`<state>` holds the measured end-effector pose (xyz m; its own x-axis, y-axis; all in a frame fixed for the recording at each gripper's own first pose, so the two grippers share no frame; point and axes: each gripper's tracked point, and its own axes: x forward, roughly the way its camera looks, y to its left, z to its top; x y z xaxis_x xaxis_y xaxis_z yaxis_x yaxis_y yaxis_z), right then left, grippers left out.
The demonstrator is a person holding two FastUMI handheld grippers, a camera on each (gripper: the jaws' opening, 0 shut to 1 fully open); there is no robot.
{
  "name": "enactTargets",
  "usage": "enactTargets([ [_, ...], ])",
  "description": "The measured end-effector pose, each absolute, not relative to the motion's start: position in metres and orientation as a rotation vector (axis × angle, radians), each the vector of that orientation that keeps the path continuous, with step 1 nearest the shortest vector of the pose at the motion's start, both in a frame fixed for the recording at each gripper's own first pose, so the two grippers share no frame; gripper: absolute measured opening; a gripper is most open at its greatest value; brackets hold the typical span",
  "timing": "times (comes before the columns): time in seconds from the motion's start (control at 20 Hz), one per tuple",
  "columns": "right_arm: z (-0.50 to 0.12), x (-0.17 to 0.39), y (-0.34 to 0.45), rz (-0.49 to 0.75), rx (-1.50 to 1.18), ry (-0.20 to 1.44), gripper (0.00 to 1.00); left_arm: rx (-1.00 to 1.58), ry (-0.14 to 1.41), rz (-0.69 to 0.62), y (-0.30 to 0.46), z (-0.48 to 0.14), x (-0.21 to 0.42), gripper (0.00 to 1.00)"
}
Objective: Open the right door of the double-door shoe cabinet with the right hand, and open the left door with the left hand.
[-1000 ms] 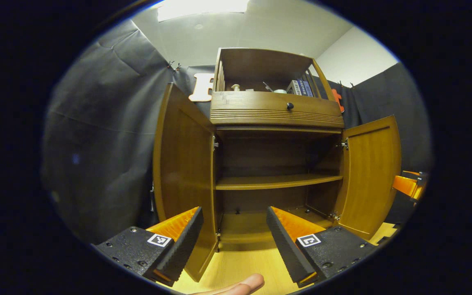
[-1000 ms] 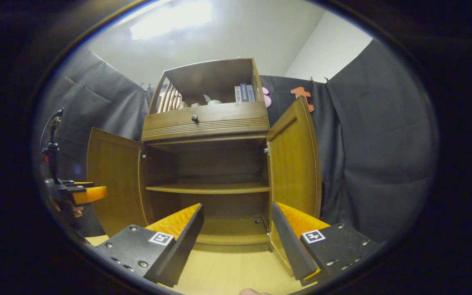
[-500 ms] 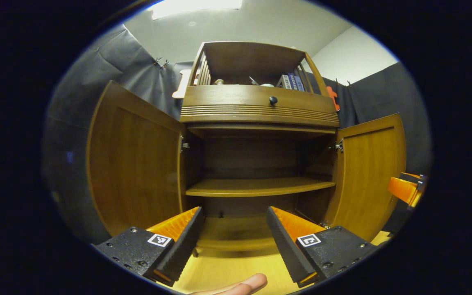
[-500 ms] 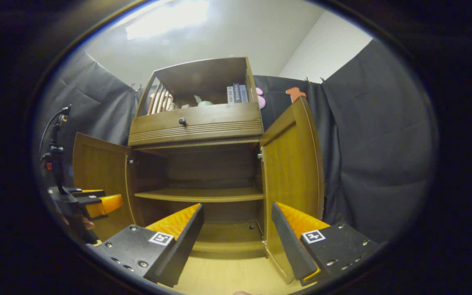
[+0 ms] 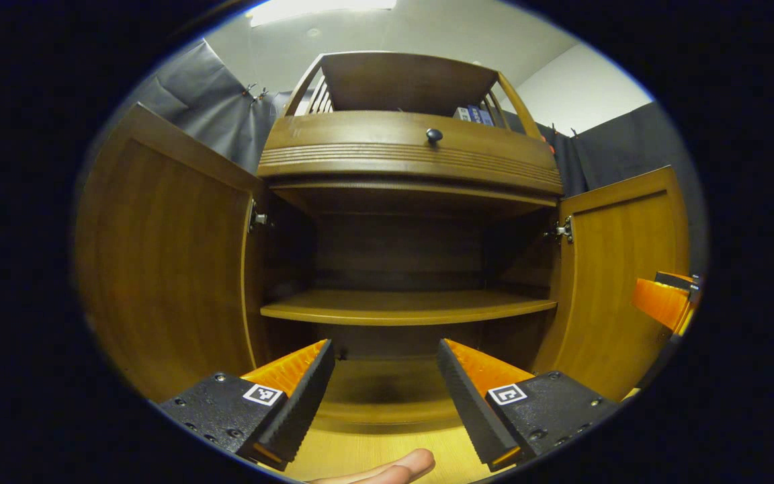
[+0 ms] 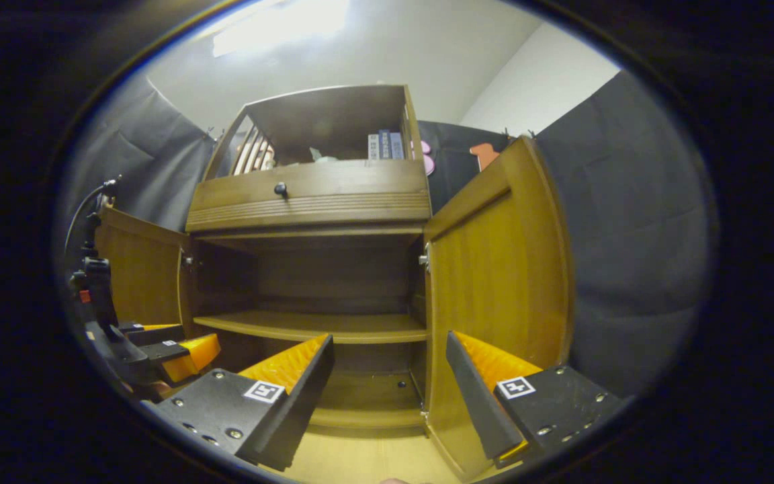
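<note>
The brown wooden shoe cabinet (image 5: 407, 161) stands with both doors swung wide. Its left door (image 5: 165, 262) and right door (image 5: 619, 275) flank a dark interior with one shelf (image 5: 407, 309). My left gripper (image 5: 383, 386) is open in front of the cabinet's bottom, holding nothing. In the right gripper view the right door (image 6: 494, 282) stands close ahead, and my right gripper (image 6: 390, 393) is open and empty, its right finger (image 6: 488, 376) in front of that door. The left door (image 6: 142, 269) shows at the far left there.
A drawer with a black knob (image 5: 433, 135) sits above the doors, and an open top compartment holds books (image 6: 383, 144) and small items. The other gripper (image 6: 172, 346) shows at the left in the right gripper view. A fingertip (image 5: 394, 466) shows at the bottom. Light wooden floor (image 5: 373, 447).
The left door has swung from nearly edge-on to wide open. Both grippers have moved closer to the cabinet, and both stayed open.
</note>
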<state>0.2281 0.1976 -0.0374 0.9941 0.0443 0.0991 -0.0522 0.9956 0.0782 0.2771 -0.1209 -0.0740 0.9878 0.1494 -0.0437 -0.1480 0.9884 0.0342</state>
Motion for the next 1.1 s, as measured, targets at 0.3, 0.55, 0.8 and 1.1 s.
enactTargets([
  [0.3,-0.071,0.264,0.242,0.128,0.053,-0.026,0.99,0.102,0.064,0.213,-0.088,-0.081,0.297,0.95],
  [0.55,-0.092,0.272,0.255,0.119,0.041,0.024,0.96,0.105,0.068,0.202,-0.089,-0.075,0.286,0.93],
  [0.8,-0.092,0.264,0.254,0.116,0.037,0.031,0.96,0.105,0.058,0.172,-0.093,-0.066,0.274,0.93],
  [1.1,-0.079,0.253,0.263,0.124,0.022,0.017,0.99,0.086,0.085,0.178,-0.087,-0.069,0.269,0.95],
])
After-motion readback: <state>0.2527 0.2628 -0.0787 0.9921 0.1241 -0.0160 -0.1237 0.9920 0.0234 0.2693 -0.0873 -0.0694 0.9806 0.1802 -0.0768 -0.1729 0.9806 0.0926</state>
